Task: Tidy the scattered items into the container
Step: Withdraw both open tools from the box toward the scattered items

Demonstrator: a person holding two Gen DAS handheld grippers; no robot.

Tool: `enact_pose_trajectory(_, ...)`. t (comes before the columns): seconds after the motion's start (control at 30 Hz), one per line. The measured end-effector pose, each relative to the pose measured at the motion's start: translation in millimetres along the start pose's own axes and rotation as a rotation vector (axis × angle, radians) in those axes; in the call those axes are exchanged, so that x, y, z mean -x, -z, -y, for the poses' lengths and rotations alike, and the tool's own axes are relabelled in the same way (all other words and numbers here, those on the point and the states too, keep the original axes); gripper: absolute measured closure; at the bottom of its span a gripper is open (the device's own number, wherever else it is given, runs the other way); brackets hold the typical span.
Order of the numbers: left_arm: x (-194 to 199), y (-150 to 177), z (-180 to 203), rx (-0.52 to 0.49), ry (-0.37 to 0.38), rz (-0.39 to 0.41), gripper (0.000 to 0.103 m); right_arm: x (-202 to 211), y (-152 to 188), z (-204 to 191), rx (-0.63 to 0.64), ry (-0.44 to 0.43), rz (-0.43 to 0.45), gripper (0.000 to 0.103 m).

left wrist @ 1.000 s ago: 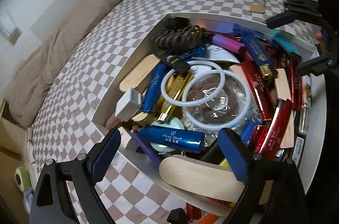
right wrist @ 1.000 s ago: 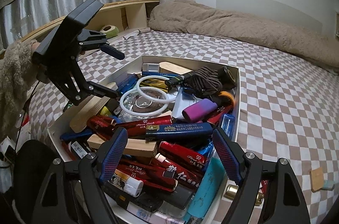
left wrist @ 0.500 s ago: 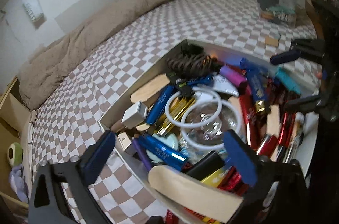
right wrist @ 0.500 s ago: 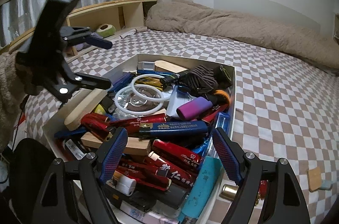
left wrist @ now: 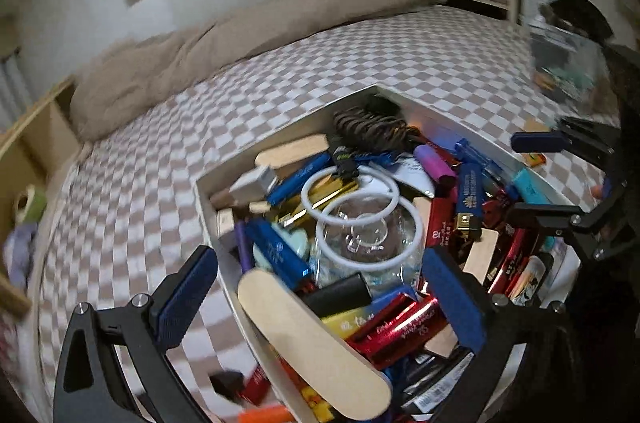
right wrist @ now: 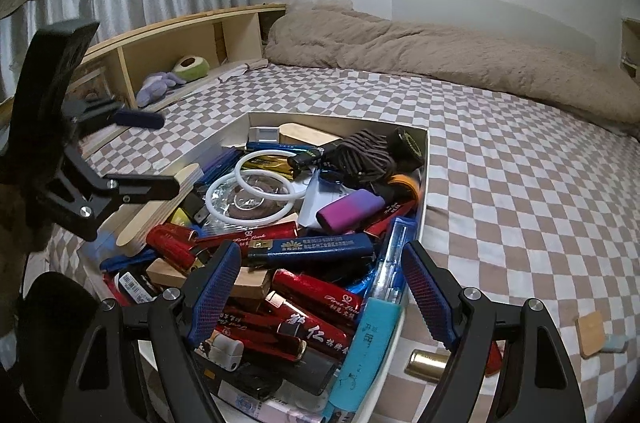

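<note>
A white shallow container (right wrist: 424,191) on the checkered bed is heaped with lighters, wooden sticks, white rings (right wrist: 256,191) and a dark hair tie. In the left wrist view my left gripper (left wrist: 320,297) is open and hovers over the container's near corner (left wrist: 204,199), above a long wooden stick (left wrist: 312,339); nothing is between its pads. My right gripper (right wrist: 320,293) stands open over the opposite end, above red lighters. Loose on the sheet are a gold cylinder (right wrist: 426,361), a small wooden tile (right wrist: 590,337) and an orange item (left wrist: 264,415). Each gripper shows in the other's view: left gripper (right wrist: 170,153), right gripper (left wrist: 516,177).
A beige blanket (right wrist: 440,51) lies along the wall. A wooden shelf (right wrist: 168,47) with plush toys runs beside the bed. A clear plastic bin (left wrist: 568,63) stands past the container. Checkered sheet (right wrist: 520,183) surrounds the container.
My left gripper has rolled, drawn back from the container's middle toward its corner, and its jaws stand a little wider. The right gripper has not moved.
</note>
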State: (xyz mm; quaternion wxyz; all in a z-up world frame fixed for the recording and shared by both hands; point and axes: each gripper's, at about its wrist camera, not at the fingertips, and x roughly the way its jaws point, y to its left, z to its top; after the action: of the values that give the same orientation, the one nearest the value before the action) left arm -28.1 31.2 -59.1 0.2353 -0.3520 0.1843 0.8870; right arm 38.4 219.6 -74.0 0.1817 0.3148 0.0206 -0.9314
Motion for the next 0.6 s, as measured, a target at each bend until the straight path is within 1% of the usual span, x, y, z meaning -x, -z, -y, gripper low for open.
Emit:
enact_pose_trajectory(0.03, 1, 2, -1, 0.022, -0.004, 0.003, 0.000, 0, 0, 1, -0.001, 0.004, 0.003, 0.020)
enact_pose_trajectory(0.07, 1, 5, -1, 0.042, -0.012, 0.006, 0.000, 1, 0, 1, -0.002, 0.005, 0.006, 0.016)
enact_pose_trajectory(0.1, 2, 7, -1, 0.053, -0.023, 0.007, 0.000, 1, 0, 1, -0.002, 0.007, 0.009, 0.007)
enact_pose_trajectory(0.17, 2, 12, -1, 0.071, -0.050, 0.017, 0.000, 2, 0, 2, -0.003, 0.010, 0.018, 0.007)
enact_pose_trajectory(0.3, 4, 17, -1, 0.125, -0.068, 0.031, 0.000, 3, 0, 2, 0.000, 0.012, 0.021, 0.007)
enact_pose_trajectory(0.53, 11, 25, -1, 0.195, -0.066, 0.087, 0.000, 1, 1, 0, 0.012, 0.035, 0.017, 0.006)
enact_pose_trajectory(0.6, 15, 27, 0, 0.214, -0.066, 0.114, 0.000, 2, 1, 1, 0.010, 0.050, 0.022, 0.000)
